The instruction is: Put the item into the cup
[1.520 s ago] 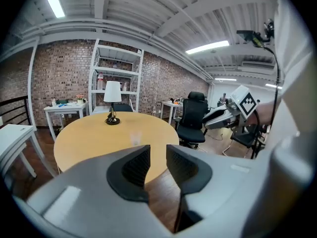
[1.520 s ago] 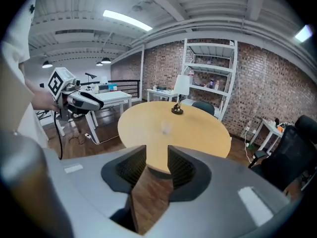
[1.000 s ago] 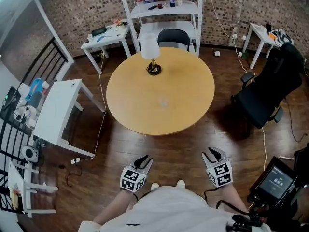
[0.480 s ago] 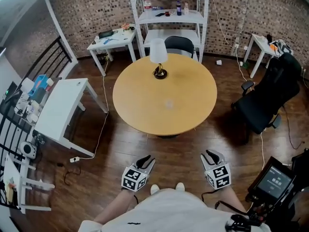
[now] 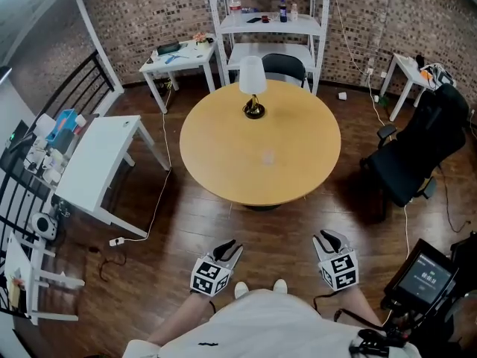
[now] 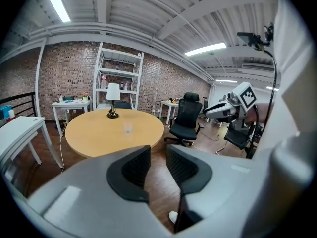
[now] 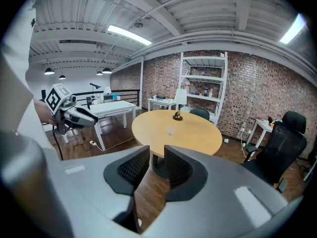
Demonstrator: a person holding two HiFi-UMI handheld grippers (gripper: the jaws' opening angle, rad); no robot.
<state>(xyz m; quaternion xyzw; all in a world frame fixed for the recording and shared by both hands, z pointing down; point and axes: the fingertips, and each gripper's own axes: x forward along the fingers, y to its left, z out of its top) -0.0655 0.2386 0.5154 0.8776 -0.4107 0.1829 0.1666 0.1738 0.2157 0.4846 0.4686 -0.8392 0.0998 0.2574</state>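
Cup: a small clear cup [image 5: 267, 157] is seen upright near the middle of the round, light wooden table [image 5: 223, 148], with bare tabletop all around it.
Lamp: a table lamp with a white shade and a dark base [image 5: 253, 88] is placed at the far edge of the same table, well apart from the cup.
Left gripper: the left gripper [image 5: 229, 249] is held low over the dark wooden floor [image 5: 186, 230], short of the table's near edge and well apart from the cup; its dark ribbed pads are kept a narrow gap apart, and only floor is seen between them.
Right gripper: the right gripper [image 5: 328, 239] is held level with the left one, also short of the table; its jaws are closing, a slim gap is left between the pads, and nothing is caught in it.
Chairs: a dark chair [image 5: 283, 64] is tucked in behind the table; a black office chair [image 5: 417, 148] is parked to the right.
Furniture beyond: a white shelf unit [image 5: 268, 21] is set against the brick wall, a small white table [image 5: 179, 54] beside it, and a white desk [image 5: 97, 162] to the left.
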